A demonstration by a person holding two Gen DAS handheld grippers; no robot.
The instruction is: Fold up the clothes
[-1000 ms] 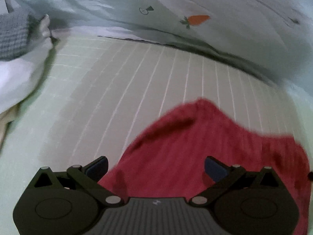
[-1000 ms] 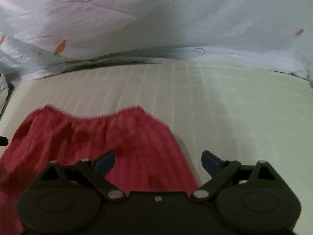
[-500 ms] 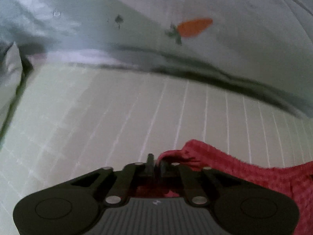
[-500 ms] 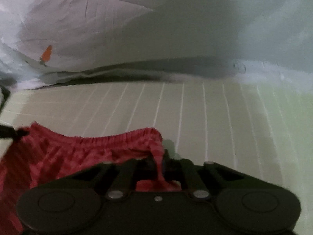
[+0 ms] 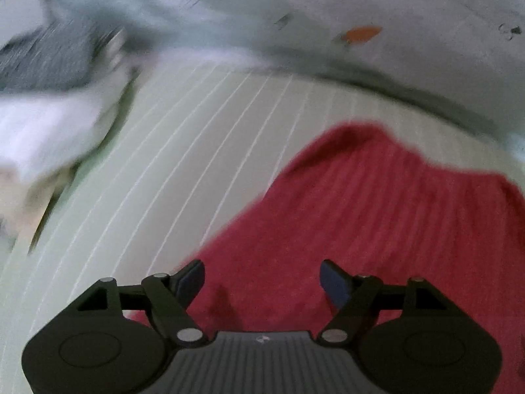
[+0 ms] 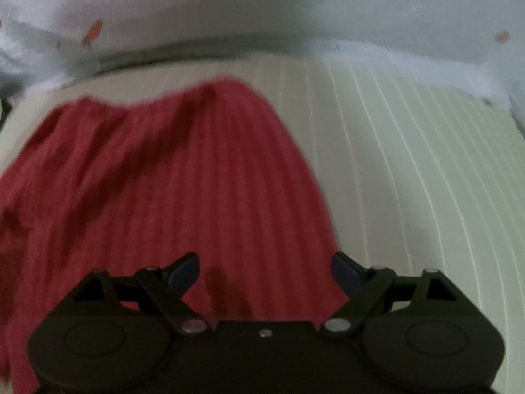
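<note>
We see the red garment [image 5: 377, 216] lying spread on the striped bed sheet [image 5: 183, 164], and we take it as our landmark. The left gripper [image 5: 262, 277] hangs over its near left part with the fingers [image 5: 192, 277] wide apart and nothing between them; the right gripper [image 6: 265, 271] hangs over its near right part, its fingers [image 6: 183, 271] likewise spread and empty. Neither one holds cloth

We judge the garment to be light, soft and limp: a ribbed knit that drapes in shallow folds and will sag wherever it is not carried. It should not be slippery, since the ribs give the fingers something to bite, and nothing about it looks fragile. We would take it at the edges, one gripper at each corner of the far hem [image 6: 154, 98], pinching a small fold of cloth so both layers come up together; a grip in the middle would only bunch it

The left wrist view shows what lies left of the garment: a blurred heap of white and grey laundry [image 5: 55, 98] well apart from it, plus its left edge against the sheet. The right wrist view shows instead the garment's right edge and the bare striped sheet to its right. Both show the pale carrot-print quilt [image 6: 295, 10] beyond the garment's far hem, though blur hides the finer detail
</note>
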